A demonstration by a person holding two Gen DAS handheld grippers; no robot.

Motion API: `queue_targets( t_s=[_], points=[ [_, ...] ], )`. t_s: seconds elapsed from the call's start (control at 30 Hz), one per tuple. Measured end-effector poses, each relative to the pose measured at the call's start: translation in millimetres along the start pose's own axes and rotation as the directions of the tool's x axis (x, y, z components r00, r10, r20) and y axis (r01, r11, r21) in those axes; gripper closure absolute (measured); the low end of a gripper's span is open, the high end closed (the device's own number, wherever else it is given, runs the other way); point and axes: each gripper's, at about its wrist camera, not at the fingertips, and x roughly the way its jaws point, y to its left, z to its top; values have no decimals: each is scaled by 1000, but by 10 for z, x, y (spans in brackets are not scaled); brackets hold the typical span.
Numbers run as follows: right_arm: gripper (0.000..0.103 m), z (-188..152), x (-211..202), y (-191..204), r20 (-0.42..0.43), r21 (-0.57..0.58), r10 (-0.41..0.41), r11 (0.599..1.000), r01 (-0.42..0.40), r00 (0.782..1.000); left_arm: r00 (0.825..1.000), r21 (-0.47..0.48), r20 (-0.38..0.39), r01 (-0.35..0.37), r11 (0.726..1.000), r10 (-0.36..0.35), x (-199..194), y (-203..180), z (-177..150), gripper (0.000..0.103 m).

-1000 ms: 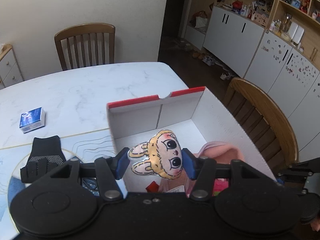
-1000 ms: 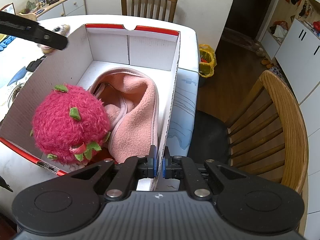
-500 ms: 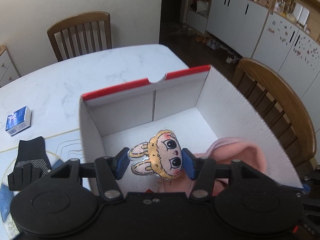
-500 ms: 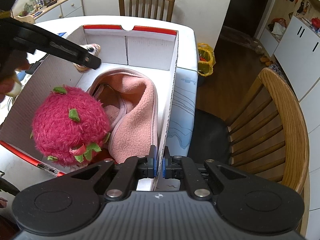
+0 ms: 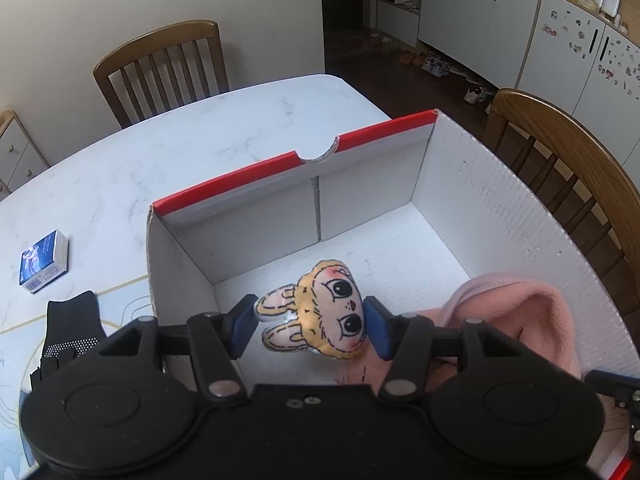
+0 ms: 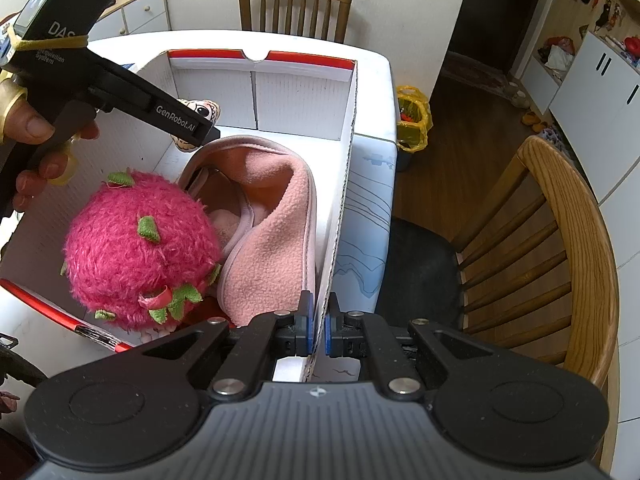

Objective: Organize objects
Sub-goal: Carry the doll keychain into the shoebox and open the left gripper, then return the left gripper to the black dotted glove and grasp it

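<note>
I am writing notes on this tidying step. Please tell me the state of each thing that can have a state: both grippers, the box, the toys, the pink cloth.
left gripper: shut on the doll, over the box
right gripper: shut on the box wall
box: open, no lid on
doll: held, not yet released
pink plush ball: lying in box
pink cloth: folded, lying in box

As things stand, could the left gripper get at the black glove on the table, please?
Probably not yet: the left gripper is shut on the bunny-eared doll inside the cardboard box, whose wall stands between it and the black glove.
</note>
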Motion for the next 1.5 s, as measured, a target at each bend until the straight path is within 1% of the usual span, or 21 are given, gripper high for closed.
queue_targets(
  t_s=[0.17, 0.43, 0.57, 0.67, 0.8, 0.87, 0.97, 1.13, 1.3, 1.4, 1.5],
  points=[
    [98, 0, -5, 5, -3, 3, -2, 1000, 2, 1000, 1000, -22, 2, 28, 999, -28, -41, 37, 1, 45],
    [98, 4, -6, 7, -4, 8, -3, 1000, 3, 1000, 999, -53, 21, 37, 998, -36, -194, 134, -17, 43],
    [98, 4, -7, 7, -5, 8, -4, 1000, 4, 1000, 998, -70, 45, 34, 997, -31, -336, 249, -54, 40],
    [98, 4, -6, 9, -6, 6, -6, 1000, 6, 1000, 995, -79, 68, 80, 994, -75, -451, 362, -102, 41],
    [98, 14, -3, 5, -6, 3, -9, 1000, 9, 1000, 991, -71, 100, 97, 993, -89, -627, 403, -172, 40],
    [98, 15, 3, 8, -6, 1, -11, 1000, 11, 1000, 991, -79, 111, 87, 993, -78, -719, 434, -202, 37],
    [98, 21, 15, 0, -10, -6, -19, 1000, 19, 1000, 988, -107, 130, 99, 989, -85, -837, 539, -243, 35],
    [98, 37, 26, -23, -19, -5, -22, 1000, 22, 1000, 989, -149, 143, 64, 987, -43, -982, 821, -338, 28],
    [98, 55, 40, 21, -27, -9, -36, 999, 36, 999, 990, -198, 138, 1, 980, 27, -1099, 1241, -463, 23],
    [98, 63, 49, 39, -31, -9, -42, 999, 42, 999, 989, -227, 125, -46, 973, 76, -1148, 1537, -544, 22],
    [98, 65, 52, 52, -34, -12, -49, 999, 49, 998, 985, -248, 108, -107, 963, 138, -1189, 1851, -637, 22]
  ],
)
